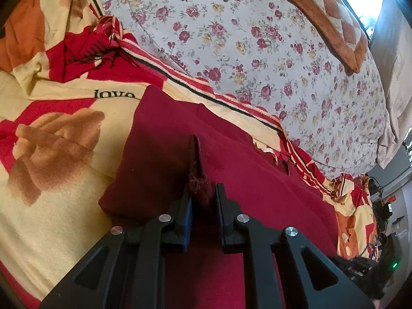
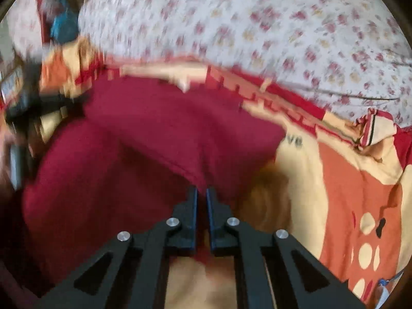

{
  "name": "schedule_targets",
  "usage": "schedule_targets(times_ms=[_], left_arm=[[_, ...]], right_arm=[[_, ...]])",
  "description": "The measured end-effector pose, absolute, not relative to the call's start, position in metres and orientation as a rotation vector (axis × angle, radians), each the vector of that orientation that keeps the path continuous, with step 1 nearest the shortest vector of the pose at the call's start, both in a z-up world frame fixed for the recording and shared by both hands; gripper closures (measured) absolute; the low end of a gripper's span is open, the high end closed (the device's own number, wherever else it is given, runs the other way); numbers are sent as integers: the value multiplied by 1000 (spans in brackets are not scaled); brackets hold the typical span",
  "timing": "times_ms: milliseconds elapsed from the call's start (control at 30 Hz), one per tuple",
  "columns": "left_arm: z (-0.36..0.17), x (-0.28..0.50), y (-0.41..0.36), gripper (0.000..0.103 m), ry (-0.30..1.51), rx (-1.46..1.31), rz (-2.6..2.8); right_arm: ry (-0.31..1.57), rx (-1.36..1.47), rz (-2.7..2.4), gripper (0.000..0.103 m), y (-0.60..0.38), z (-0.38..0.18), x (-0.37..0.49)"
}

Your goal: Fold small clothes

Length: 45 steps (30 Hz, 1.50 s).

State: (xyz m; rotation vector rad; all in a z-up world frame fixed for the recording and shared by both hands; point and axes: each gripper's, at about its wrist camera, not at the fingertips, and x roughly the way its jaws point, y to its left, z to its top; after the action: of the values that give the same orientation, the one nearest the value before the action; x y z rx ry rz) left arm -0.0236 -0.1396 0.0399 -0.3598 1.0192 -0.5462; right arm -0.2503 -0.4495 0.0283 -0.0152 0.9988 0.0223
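**Maroon garment mid-fold on bed: left claw gripping, right claw at the cloth edge**

Bedding fills both views: a floral bedsheet (image 1: 270, 59) at the far side, and nearer, a red, cream and orange patterned blanket (image 1: 51, 154) on which the work lies. A quilted brown cushion (image 1: 332, 18) rests on the sheet, well apart from the work.

On the blanket lies the maroon garment (image 1: 257, 180), partly doubled over, with one rounded fold showing.

Left claw (image 1: 202, 193) is clamped on a bunched ridge of the maroon cloth, which stands up between its jaws.

Right claw (image 2: 202, 193) shows only a narrow gap between its jaws, set at the garment's lower edge. That view is blurred, so whether its pads press cloth cannot be told.

Judgement: the fold is under way. To do it well, confirm the right grip holds a single edge, keep both held points level, carry them over together, and lay edge to edge before releasing.
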Motion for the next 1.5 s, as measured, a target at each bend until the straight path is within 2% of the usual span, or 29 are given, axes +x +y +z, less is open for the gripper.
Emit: schedule_targets(times_ms=[67,133,200,267,467,533,567,600,733,767,800,967,1067,1233,1333,1367,1500], left_arm=[[41,-25,-138,103,1016,-358,-547],[42,-25,-137,103,1013,-357,-547],[42,-25,-137,103,1016,-358,-547],[42,-25,-137,103,1017,-352,-543],[42,-26,-137,103,1015,-337,-535],[41,-26,-138,103,1018,-332,-533],[41,-26,-138,103,1018,-331,-534],[42,-26,-139,103,1020,-330,-535],[41,-26,-147,103,1026,-279,-530],[41,-26,-149,103,1022,-260,-527],[42,-27,-150,103,1016,-244,-524],[43,-30,-150,103,1001,-216,-517],[45,-33,-150,103,992,-193,-506],[63,-53,-148,102,973,-112,-475],[74,-72,-141,96,945,-94,-463],[76,-78,-138,96,941,-85,-456],[83,-105,-132,96,937,-49,-443]], right_arm=[[971,5,30,94,-451,34,-256],[967,107,67,79,-462,47,-261],[917,210,54,40,-478,61,-267],[884,275,-10,29,-491,66,-264],[947,561,-106,31,-521,30,-211],[977,508,-121,60,-515,22,-193],[981,439,-160,84,-510,24,-190],[954,367,-182,85,-505,29,-191],[988,238,-266,85,-504,19,-192],[979,248,-269,81,-506,18,-193],[972,261,-285,72,-507,23,-198],[948,243,-200,64,-488,50,-220],[1040,118,-235,64,-471,35,-233],[968,222,-227,63,-478,52,-260],[937,236,-202,61,-474,60,-269],[935,234,-197,57,-472,60,-270],[960,248,-158,57,-460,47,-265]])
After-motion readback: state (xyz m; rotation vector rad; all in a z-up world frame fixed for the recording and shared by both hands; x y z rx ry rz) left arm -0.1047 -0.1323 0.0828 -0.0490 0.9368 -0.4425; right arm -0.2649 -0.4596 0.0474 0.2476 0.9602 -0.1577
